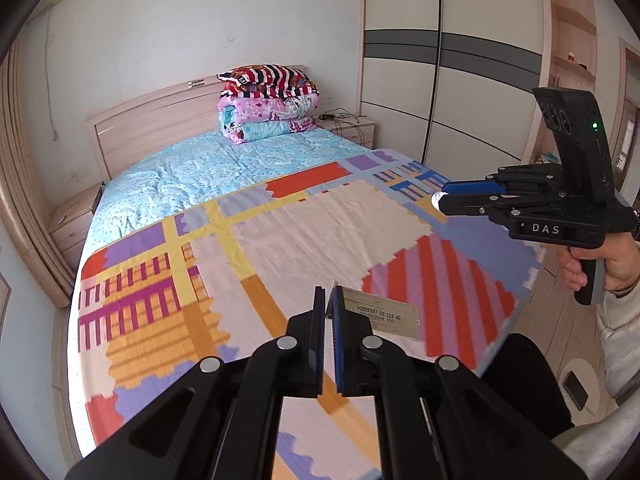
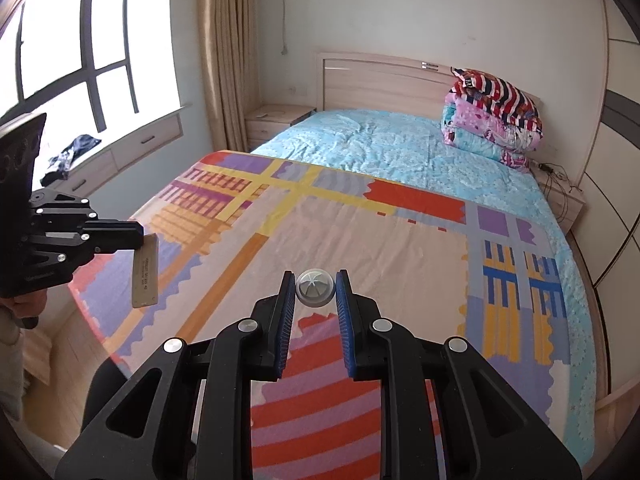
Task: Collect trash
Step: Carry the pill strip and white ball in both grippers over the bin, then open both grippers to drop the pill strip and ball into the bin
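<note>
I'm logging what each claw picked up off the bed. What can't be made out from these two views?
- Flat card, left wrist view: its print is too small to read, and the left claw covers one end.
- Round grey object, right wrist view: the right claw shows only its domed end, so what it is stays unclear.

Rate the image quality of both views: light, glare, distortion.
Left wrist: even daylight, sharp, label print on the card partly readable; fisheye bends the wardrobe lines and darkens the corners. Right wrist: window blown out white, bed well lit, ball sharp; same barrel distortion.
</note>
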Action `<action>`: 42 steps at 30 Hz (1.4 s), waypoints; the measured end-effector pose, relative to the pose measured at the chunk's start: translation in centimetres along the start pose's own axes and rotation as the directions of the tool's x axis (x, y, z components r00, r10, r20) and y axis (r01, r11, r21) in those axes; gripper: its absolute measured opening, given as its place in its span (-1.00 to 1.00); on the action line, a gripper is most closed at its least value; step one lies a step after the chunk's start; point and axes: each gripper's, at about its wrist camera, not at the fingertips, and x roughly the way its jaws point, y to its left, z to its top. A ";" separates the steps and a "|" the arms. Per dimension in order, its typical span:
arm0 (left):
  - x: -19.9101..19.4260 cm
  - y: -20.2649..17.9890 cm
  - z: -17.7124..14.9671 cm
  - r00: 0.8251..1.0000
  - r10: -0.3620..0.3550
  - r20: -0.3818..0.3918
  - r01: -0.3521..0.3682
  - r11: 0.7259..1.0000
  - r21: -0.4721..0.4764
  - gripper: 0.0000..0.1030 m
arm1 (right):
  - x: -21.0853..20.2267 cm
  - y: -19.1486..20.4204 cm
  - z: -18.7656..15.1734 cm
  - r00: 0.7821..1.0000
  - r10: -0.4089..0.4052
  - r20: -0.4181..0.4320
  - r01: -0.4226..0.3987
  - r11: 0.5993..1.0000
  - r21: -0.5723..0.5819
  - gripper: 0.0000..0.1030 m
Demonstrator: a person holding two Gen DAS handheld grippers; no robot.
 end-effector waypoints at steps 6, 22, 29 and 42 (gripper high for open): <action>-2.7 -3.3 -2.1 1.000 -0.013 0.019 0.013 1.000 0.010 -0.94 | -3.4 1.5 -3.2 1.000 0.014 0.009 -0.014 1.000 0.004 -0.59; -1.3 -8.1 -10.8 0.987 -0.062 -0.151 0.064 0.998 0.014 -0.94 | -3.0 7.6 -13.7 0.978 0.130 -0.161 -0.135 0.991 -0.021 -0.59; 1.5 -9.6 -15.0 0.960 -0.097 -0.263 0.098 0.995 -0.012 -0.94 | -0.5 8.6 -18.2 0.948 0.185 -0.258 -0.179 0.983 0.044 -0.59; 6.7 -11.9 -21.1 0.894 -0.084 -0.440 0.093 0.996 -0.003 -0.94 | 3.2 9.9 -22.8 0.891 0.266 -0.368 -0.230 0.963 0.138 -0.59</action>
